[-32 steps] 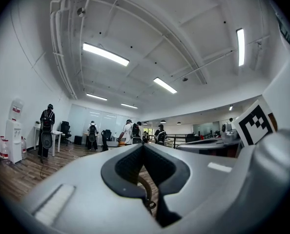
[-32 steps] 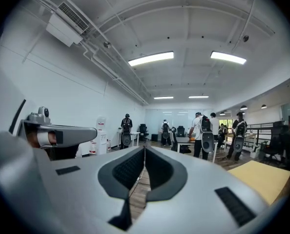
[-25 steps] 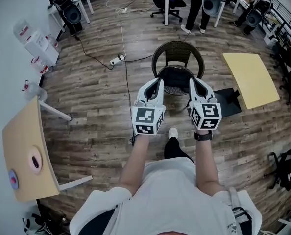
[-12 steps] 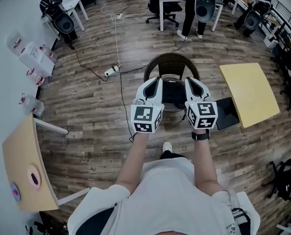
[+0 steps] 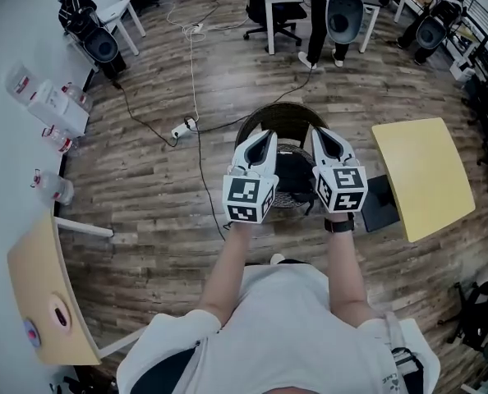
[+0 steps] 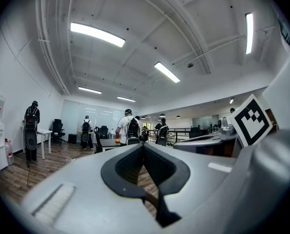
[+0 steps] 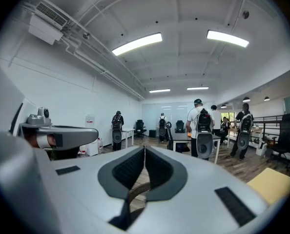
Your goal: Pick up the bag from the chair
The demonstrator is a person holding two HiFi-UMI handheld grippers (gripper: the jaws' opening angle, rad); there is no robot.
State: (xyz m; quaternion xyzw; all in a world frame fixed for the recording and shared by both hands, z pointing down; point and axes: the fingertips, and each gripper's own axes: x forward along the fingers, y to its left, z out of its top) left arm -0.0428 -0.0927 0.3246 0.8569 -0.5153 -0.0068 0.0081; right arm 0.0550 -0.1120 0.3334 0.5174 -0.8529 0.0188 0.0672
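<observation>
A round brown wicker chair [image 5: 252,125] stands on the wooden floor straight ahead in the head view. A dark bag [image 5: 293,175] lies on its seat, partly hidden by my grippers. My left gripper [image 5: 264,135] and right gripper [image 5: 320,133] are held side by side, level, above the seat, one on each side of the bag. Both are shut with nothing between the pads. In the left gripper view the left gripper [image 6: 143,146] points across the room, jaws closed together. In the right gripper view the right gripper [image 7: 144,148] does the same, with a strip of the chair's rim [image 7: 135,193] below the jaws.
A yellow table [image 5: 425,175] stands right of the chair with a black flat object [image 5: 381,205] beside it. A light wooden table [image 5: 43,302] is at the lower left. A cable and power strip [image 5: 182,127] cross the floor. People with backpacks [image 5: 326,15] stand at desks beyond.
The person has walked forward. The chair has come closer, and both shut grippers now sit over its seat instead of in front of it.
</observation>
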